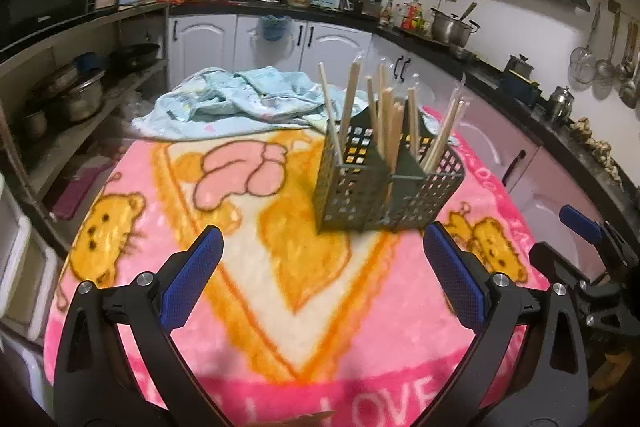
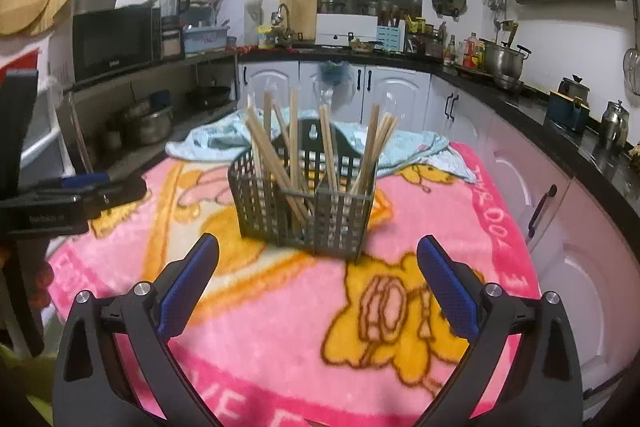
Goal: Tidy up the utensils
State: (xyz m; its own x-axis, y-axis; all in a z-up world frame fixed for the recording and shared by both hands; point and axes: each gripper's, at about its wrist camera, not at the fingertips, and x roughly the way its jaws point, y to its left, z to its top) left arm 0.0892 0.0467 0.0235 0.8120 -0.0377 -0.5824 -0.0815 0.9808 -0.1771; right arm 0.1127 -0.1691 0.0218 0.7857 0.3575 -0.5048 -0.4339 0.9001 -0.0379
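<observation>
Two grippers, left [image 1: 322, 251] and right [image 2: 318, 259]: jaws spread, empty | basket [image 2: 304, 203]: chopsticks [image 2: 294, 143] upright | on pink blanket [image 2: 280, 315]

The worktop is covered by a pink cartoon-print blanket [image 1: 248, 291]. A grey perforated utensil basket [image 1: 384, 187] holding wooden chopsticks [image 1: 390, 123] stands near its centre. A light-blue cloth [image 1: 236, 99] lies crumpled along the far edge.

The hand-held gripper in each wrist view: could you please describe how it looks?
Both match. The left hand-held gripper and right hand-held gripper have black frames, two fingers faced with textured blue pads, and silver round bolts at the joints. No cables or sleeves show.
</observation>
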